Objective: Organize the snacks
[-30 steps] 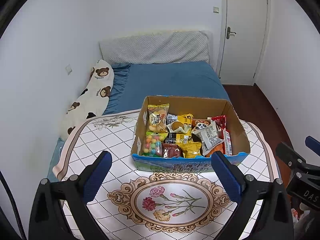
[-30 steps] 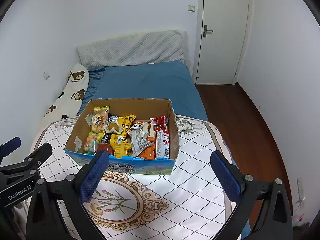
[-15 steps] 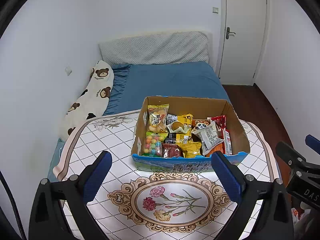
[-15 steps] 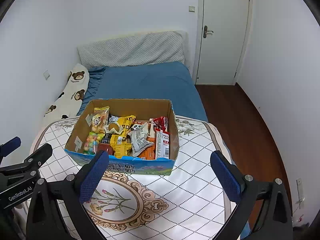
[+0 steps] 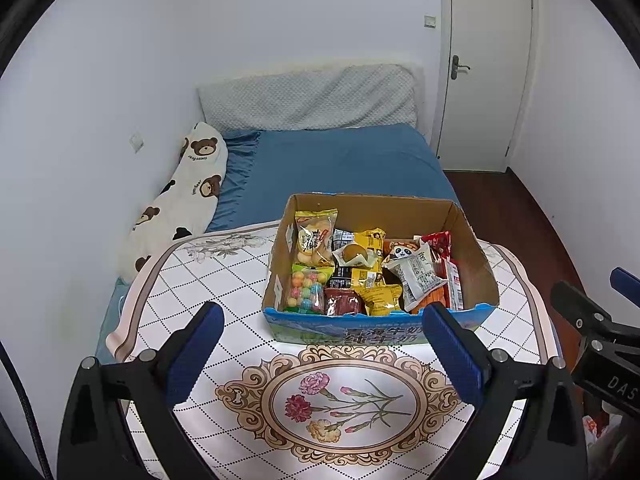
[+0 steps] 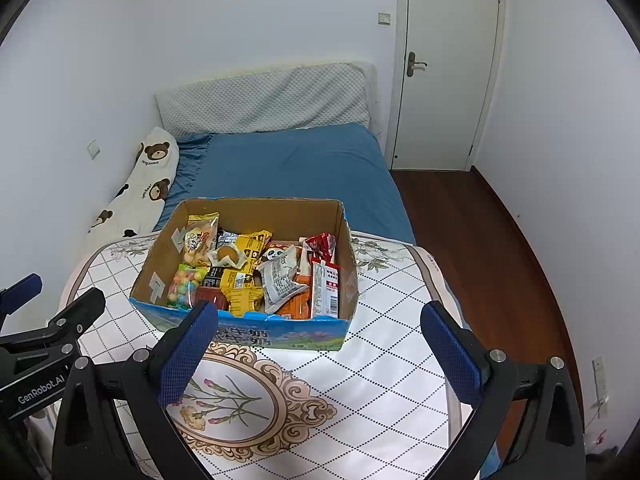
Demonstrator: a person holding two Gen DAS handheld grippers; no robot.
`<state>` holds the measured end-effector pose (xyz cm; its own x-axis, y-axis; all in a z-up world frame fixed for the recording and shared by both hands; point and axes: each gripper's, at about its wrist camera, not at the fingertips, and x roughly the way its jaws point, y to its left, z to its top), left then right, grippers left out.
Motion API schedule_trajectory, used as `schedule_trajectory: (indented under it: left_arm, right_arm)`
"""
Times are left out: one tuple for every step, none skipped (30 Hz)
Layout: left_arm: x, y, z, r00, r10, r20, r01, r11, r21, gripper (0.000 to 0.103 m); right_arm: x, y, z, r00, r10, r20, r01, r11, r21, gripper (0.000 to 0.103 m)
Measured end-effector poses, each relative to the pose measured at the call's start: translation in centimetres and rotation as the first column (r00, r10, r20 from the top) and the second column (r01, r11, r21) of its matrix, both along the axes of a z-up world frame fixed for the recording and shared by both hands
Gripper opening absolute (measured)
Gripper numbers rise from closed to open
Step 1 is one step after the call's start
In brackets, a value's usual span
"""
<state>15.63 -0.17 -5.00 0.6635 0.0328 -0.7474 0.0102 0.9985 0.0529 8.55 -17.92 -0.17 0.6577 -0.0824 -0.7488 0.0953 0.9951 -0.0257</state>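
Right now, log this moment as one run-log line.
left gripper: open, empty | right gripper: open, empty | cardboard box: on table, full of snack packets | neither gripper touching box

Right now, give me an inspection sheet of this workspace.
Surface: table under a diamond-check cloth with a floral medallion; nothing loose on it.
Job's things: open box at the table's far side, full of snacks: candy balls, yellow packs, a panda pack, red wrappers.
Clutter: nothing seen.
Tools: left tool and right tool both open and empty, short of the box's near wall.
Cables: a black cable at the left view's edge.
Surroundings: blue bed, bear pillow, closed door, wood floor.
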Motion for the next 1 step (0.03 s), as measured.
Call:
schedule_trajectory:
  left_arm:
    - [-0.01,0.01,0.05,1.0,0.0,0.001,0.0,1.0,0.001,0.102]
  right_arm:
    - [0.01,-0.05,0.02,1.0,-0.001,0.001,0.001,1.0,0.001,0.103]
